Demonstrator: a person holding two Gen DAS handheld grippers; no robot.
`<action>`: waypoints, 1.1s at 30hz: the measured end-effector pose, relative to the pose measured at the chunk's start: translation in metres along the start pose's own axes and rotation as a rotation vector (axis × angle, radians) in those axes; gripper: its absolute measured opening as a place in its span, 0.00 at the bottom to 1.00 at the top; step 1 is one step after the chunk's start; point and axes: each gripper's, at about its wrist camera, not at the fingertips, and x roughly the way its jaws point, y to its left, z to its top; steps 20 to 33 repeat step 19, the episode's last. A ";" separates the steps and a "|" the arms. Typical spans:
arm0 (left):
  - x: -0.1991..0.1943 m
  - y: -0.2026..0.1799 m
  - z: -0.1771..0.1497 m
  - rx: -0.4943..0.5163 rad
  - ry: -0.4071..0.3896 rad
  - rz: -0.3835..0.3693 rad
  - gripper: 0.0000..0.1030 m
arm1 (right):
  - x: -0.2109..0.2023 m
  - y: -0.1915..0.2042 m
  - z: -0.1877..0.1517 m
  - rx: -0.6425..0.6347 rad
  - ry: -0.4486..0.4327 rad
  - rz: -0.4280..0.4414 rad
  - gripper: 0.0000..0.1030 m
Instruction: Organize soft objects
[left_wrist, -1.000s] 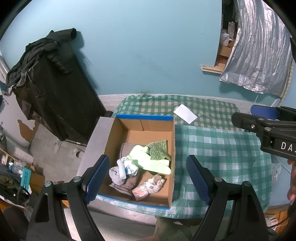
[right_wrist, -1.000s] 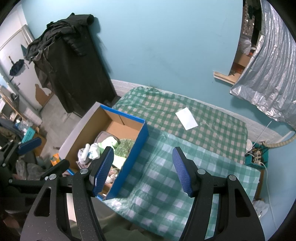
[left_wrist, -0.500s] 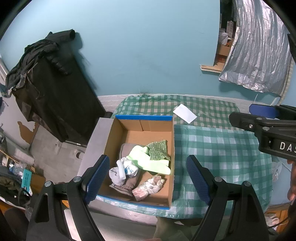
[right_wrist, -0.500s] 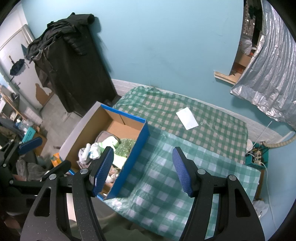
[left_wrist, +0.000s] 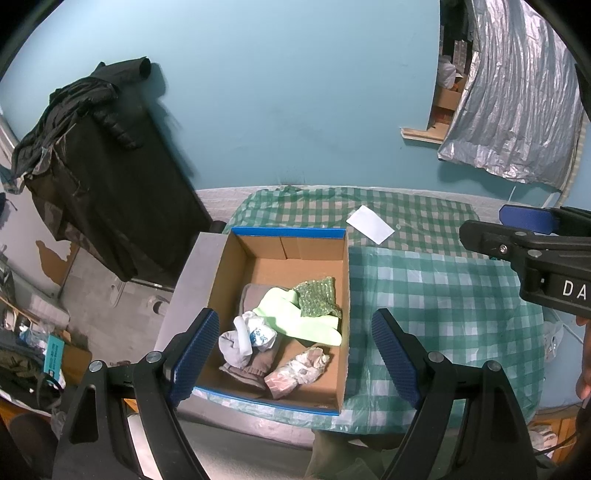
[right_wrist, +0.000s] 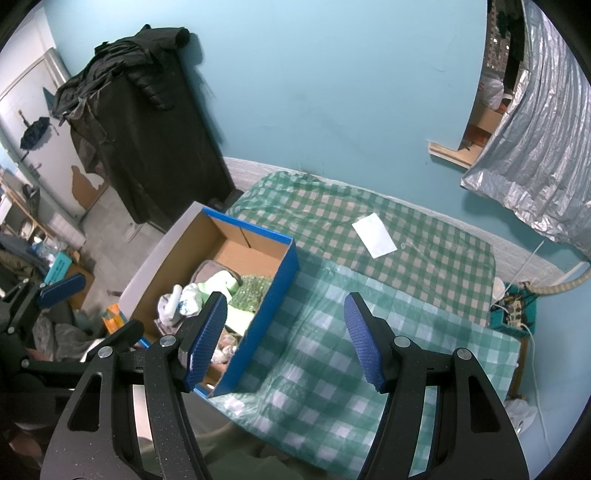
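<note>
An open cardboard box (left_wrist: 258, 258) with blue rim stands at the left end of the green checked table (left_wrist: 436, 291); it also shows in the right wrist view (right_wrist: 273, 280). Inside lie soft things: a pale green sock (left_wrist: 295, 317), a green bubble wrap piece (left_wrist: 317, 295), a white and blue bundle (left_wrist: 258, 332), a grey sock (left_wrist: 231, 347), a brown cloth (left_wrist: 255, 295) and a crumpled wrap (left_wrist: 295, 373). My left gripper (left_wrist: 295, 354) is open and empty, high above the box's near part. My right gripper (right_wrist: 286, 339) is open and empty, above the box's right wall.
A white paper (left_wrist: 369, 229) lies on the far part of the table. A dark coat rack (left_wrist: 103, 166) stands left against the blue wall. A silver foil curtain (left_wrist: 517, 92) hangs at the right. Clutter covers the floor at the left (left_wrist: 37, 350).
Both grippers have risen very slightly; the scene looks a touch farther. Nothing in the box has moved.
</note>
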 end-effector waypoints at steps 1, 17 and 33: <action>0.000 0.000 0.000 0.000 0.001 0.000 0.83 | 0.000 0.000 0.000 0.000 0.000 -0.001 0.63; 0.001 0.002 -0.002 -0.002 0.011 0.005 0.83 | -0.001 -0.001 -0.001 0.003 0.004 0.001 0.63; 0.002 0.001 -0.002 -0.001 0.014 0.005 0.83 | -0.001 -0.001 -0.001 0.001 0.003 0.000 0.63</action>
